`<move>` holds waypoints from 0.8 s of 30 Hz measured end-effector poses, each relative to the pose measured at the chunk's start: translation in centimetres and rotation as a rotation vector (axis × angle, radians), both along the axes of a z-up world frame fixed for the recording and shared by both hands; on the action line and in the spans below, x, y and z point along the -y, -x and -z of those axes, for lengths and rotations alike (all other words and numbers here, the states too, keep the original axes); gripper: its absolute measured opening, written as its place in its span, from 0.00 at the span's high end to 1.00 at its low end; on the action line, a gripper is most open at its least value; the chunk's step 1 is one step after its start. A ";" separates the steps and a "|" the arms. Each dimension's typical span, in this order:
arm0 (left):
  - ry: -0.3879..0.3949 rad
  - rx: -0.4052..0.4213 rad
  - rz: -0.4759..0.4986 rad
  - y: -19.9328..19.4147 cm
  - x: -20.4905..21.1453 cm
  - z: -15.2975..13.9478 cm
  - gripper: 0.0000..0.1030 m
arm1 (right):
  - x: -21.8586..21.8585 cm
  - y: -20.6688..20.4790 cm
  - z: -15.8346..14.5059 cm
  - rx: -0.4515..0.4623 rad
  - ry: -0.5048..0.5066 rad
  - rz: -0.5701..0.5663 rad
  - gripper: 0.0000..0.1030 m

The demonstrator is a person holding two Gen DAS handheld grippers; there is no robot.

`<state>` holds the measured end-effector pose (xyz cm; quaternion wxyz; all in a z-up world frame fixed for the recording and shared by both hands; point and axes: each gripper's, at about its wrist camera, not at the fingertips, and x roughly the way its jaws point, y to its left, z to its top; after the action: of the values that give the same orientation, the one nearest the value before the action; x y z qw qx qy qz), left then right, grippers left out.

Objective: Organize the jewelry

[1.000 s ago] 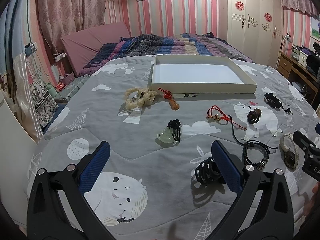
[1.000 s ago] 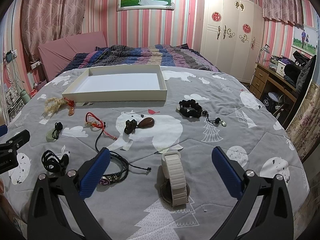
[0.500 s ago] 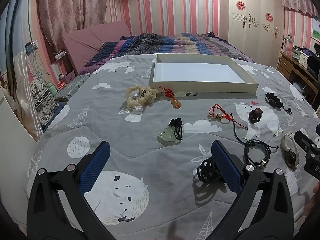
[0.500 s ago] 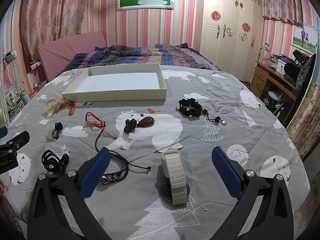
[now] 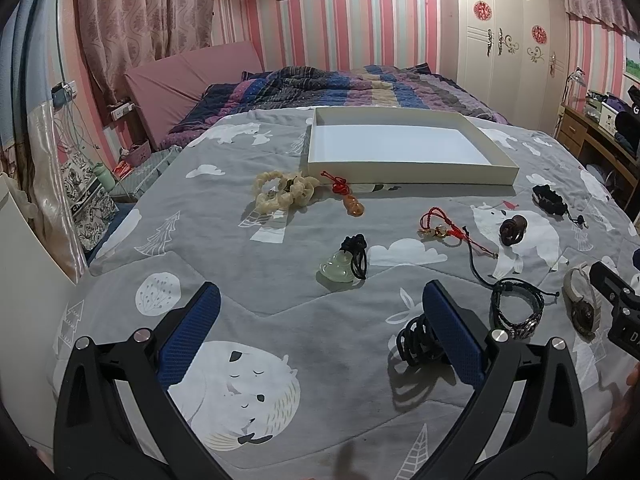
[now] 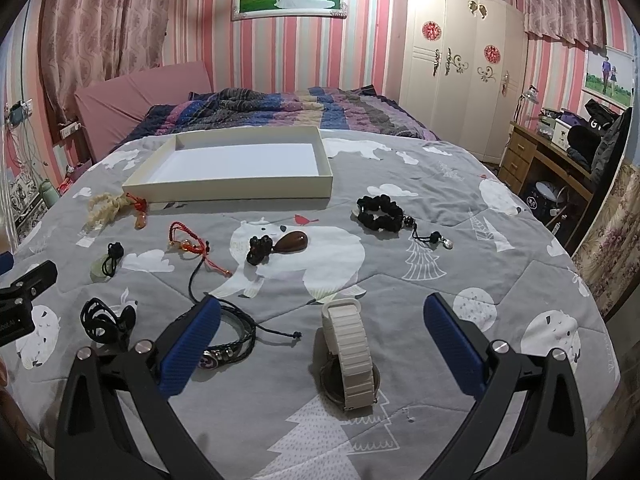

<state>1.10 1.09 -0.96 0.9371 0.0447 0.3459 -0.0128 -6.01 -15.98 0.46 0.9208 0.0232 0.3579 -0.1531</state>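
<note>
An empty cream tray (image 5: pixel 408 172) (image 6: pixel 232 190) lies far on the grey bed. Jewelry is scattered before it: cream bead bracelet (image 5: pixel 282 192), orange gourd charm (image 5: pixel 352 205), jade pendant (image 5: pixel 340 268), red cord bracelet (image 5: pixel 440 226), black coiled band (image 5: pixel 414 336), dark leather bracelet (image 6: pixel 236 338), white watch (image 6: pixel 348 354), brown pendant (image 6: pixel 288 242), black bead bracelet (image 6: pixel 380 212). My left gripper (image 5: pixel 320 328) is open and empty, its right finger next to the coiled band. My right gripper (image 6: pixel 320 340) is open, the watch between its fingers, untouched.
A striped quilt (image 6: pixel 280 110) is bunched at the bed's far end. A wardrobe (image 6: pixel 456 64) and a desk (image 6: pixel 548 160) stand to the right. A nightstand with cables (image 5: pixel 80 184) is on the left. The bed edge drops off on both sides.
The left wrist view has shifted slightly, with the jewelry sliding a little down and right in frame. The right gripper has barely moved. Both stay open.
</note>
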 end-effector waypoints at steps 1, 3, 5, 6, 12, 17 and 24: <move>0.001 -0.001 -0.001 0.0 0.0 0.0 0.03 | 0.0 0.0 0.0 -0.001 0.001 0.000 0.02; 0.002 -0.002 -0.004 0.0 -0.1 0.1 0.03 | 0.0 0.0 0.0 0.000 -0.001 0.000 0.02; 0.001 -0.003 -0.007 0.0 -0.2 0.2 0.03 | 0.0 0.0 0.0 -0.001 0.000 0.004 0.02; 0.001 -0.004 -0.009 0.0 -0.3 0.2 0.03 | 0.0 0.0 0.1 -0.003 -0.003 0.005 0.02; 0.009 -0.017 -0.015 -0.3 -0.7 0.6 0.03 | -0.1 -0.2 0.5 -0.011 -0.015 -0.014 0.02; 0.015 -0.025 -0.018 -0.4 -0.9 0.8 0.03 | -0.3 -0.1 0.5 0.010 -0.009 -0.030 0.02; 0.032 -0.035 -0.005 -0.8 -1.3 1.1 0.03 | -0.3 -0.4 0.5 0.017 -0.013 -0.061 0.02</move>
<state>1.86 2.36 -2.04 0.9316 0.0285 0.3621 -0.0166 -5.58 -15.71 -0.08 0.9279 0.0194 0.3517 -0.1224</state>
